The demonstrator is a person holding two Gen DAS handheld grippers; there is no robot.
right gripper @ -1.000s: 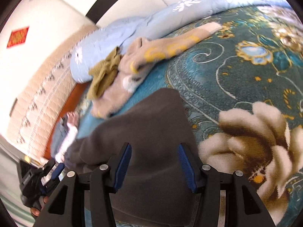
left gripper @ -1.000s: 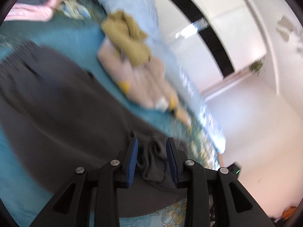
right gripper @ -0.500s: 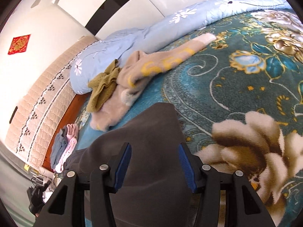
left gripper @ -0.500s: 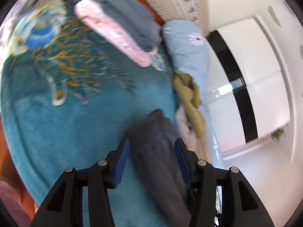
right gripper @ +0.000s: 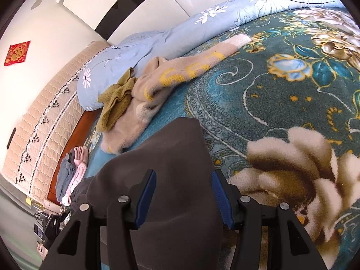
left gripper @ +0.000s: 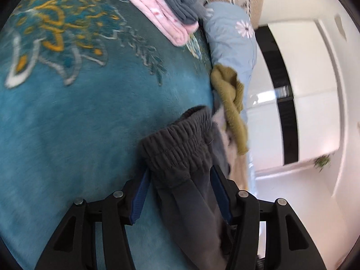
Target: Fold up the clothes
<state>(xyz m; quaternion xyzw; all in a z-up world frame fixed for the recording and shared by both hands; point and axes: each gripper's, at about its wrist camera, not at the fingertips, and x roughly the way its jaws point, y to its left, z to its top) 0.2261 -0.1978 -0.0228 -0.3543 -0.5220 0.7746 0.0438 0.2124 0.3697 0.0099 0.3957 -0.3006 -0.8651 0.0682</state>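
The bed [right gripper: 281, 94] carried everything, its teal blanket [left gripper: 67, 123] patterned with gold scrolls and big cream flowers. Along the far edge of the bed lay a rolled light-blue quilt [right gripper: 180, 38] with white daisies, running up to the padded headboard [right gripper: 45, 117].

The dark grey trousers [right gripper: 171, 157] were the largest garment, spread flat near the bed's front edge under the right-hand camera. In the left wrist view their gathered waistband [left gripper: 180, 144] sat bunched up between the blue pads.

A beige sweater [right gripper: 162, 85] with yellow markings lay against the quilt, one sleeve stretched along the far edge toward the foot of the bed. An olive knit top [right gripper: 114, 99] was crumpled on the sweater's headboard end, touching the quilt.

At the headboard corner sat a small stack of folded clothes [left gripper: 166, 6] (pink underneath, blue-grey on top).

The left tongs [left gripper: 180, 193] had their jaws spread wide on either side of the waistband, with the cloth lying loose between them and touching the right pad; they looked released rather than clenched. The right tongs [right gripper: 184, 198] hung over the flat trouser cloth, their jaws likewise parted wide and gripping nothing, the fabric passing smooth beneath both pads.

On the wall above the headboard hung a small red paper square [right gripper: 16, 52].
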